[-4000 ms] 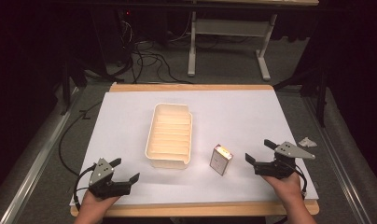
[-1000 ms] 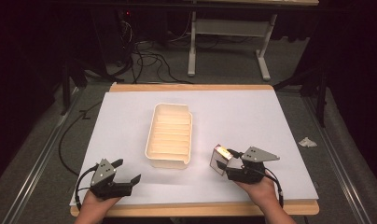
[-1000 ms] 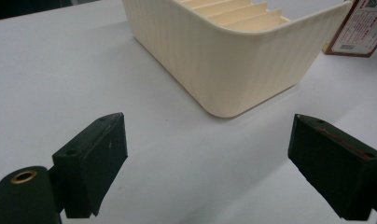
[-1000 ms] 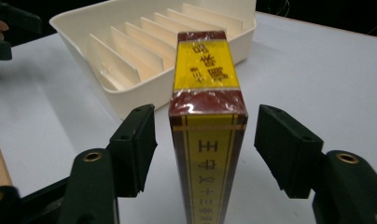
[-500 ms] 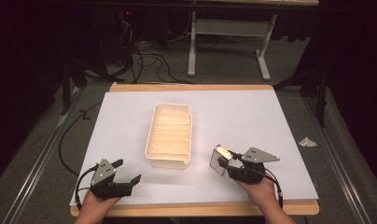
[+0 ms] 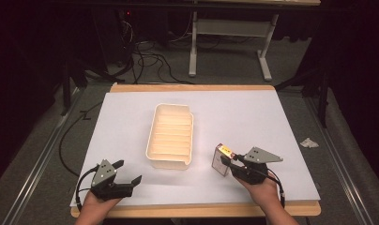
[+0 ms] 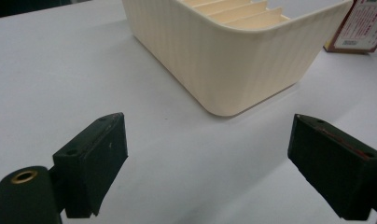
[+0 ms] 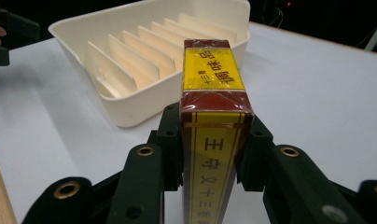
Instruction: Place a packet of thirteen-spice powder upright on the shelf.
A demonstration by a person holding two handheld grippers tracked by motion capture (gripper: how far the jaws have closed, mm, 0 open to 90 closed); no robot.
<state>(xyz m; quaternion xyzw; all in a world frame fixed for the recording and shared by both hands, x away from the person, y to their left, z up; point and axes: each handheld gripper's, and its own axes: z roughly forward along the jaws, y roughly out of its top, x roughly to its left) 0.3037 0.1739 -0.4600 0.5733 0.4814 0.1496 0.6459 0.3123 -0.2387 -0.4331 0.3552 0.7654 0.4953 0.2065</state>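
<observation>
One small red-and-yellow box (image 8: 213,140) stands upright on the white surface (image 6: 253,117), just beside the near right corner of the cream tray (image 6: 171,135) and apart from it. The right hand-held gripper (image 8: 210,154) has just been closing and its jaws now press on the box's two broad sides, low down, with the printed top face clear above them. The left hand-held gripper (image 7: 214,163) rests near the front left edge of the surface with its jaws spread wide and nothing between them, pointed towards the tray's near wall. Judgement: the step in hand is securing the box for a lift, probably into the tray. To do it well, keep the grip square on the flat sides, raise the box straight up until it clears the tray rim, and line its narrow edge with one slot between the dividers before lowering. Count: one box, one tray with several upright dividers, two hand-held grippers, one crumpled scrap (image 6: 309,142) off the surface at the right.
</observation>
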